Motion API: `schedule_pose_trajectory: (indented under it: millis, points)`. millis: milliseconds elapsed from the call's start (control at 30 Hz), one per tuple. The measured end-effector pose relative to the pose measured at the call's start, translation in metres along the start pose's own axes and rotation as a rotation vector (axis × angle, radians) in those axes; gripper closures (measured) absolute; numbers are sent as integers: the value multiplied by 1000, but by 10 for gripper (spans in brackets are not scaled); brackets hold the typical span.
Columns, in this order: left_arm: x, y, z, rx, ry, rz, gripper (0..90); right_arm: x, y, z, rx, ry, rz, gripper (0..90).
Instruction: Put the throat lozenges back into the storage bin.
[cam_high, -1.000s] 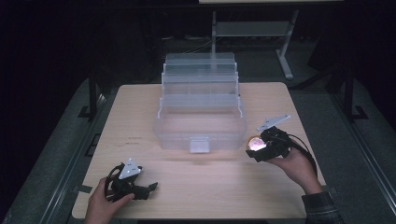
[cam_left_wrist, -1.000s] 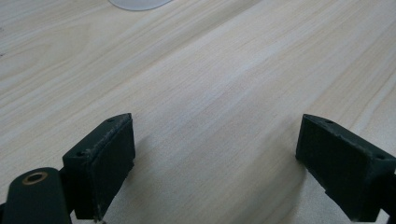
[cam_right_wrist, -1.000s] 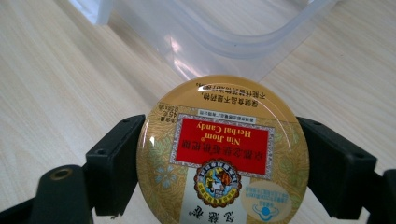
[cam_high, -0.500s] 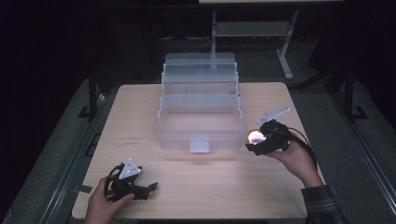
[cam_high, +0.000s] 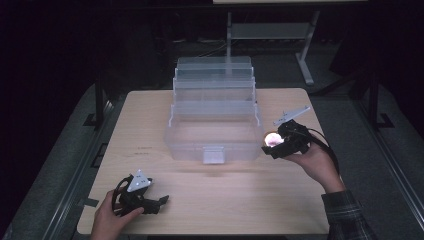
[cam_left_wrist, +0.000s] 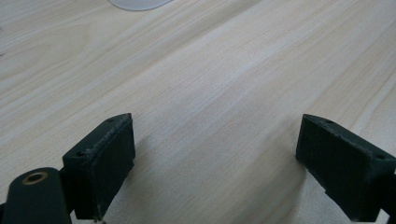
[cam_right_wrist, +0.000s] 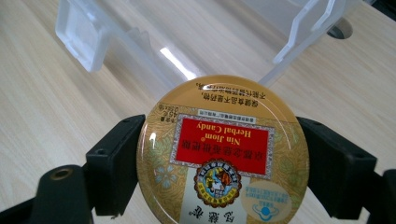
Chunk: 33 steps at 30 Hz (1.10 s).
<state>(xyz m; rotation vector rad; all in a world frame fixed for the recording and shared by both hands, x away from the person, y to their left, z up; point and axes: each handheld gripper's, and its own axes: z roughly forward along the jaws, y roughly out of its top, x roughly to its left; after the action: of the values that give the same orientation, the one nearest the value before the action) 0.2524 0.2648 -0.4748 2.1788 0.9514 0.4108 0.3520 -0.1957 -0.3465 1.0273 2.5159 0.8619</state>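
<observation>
Candy tin (cam_right_wrist: 223, 156), round and gold with a red label reading "Nin Jiom Herbal Candy", sits clamped by its rim between the two jaws of the right gripper (cam_right_wrist: 224, 158), held just beside the right front corner of the clear plastic organizer box (cam_high: 215, 125). The box stands open at mid-table, its stepped trays fanned back and its bottom compartment exposed. The step in hand appears to be carrying the tin to the box; the next move likely calls for lifting it over the near wall, lowering it into a compartment, and then spreading the jaws. The left gripper (cam_left_wrist: 215, 168) rests low over the bare wooden table (cam_high: 150, 125) at the near left corner, jaws wide apart and holding nothing, well apart from the box.

The high view gives the layout: the right gripper (cam_high: 280, 142) beside the box corner, the tin (cam_high: 272, 139) as a bright spot, the left gripper (cam_high: 142, 200) idle. The right gripper view adds the tin's label, the jaw contact on its rim, and the box's front latch (cam_right_wrist: 77, 35) close ahead. The left gripper view confirms its jaws are empty.
</observation>
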Motion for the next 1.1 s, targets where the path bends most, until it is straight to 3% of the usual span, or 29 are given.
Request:
schedule_pose_trajectory:
  millis: [400, 1100]
  points:
    - [0, 0, 0, 0, 1, 1, 109, -3, 18, 4, 4, 1, -9, 197]
    - [0, 0, 0, 0, 0, 0, 109, -5, 52, 26, 20, 16, -20, 197]
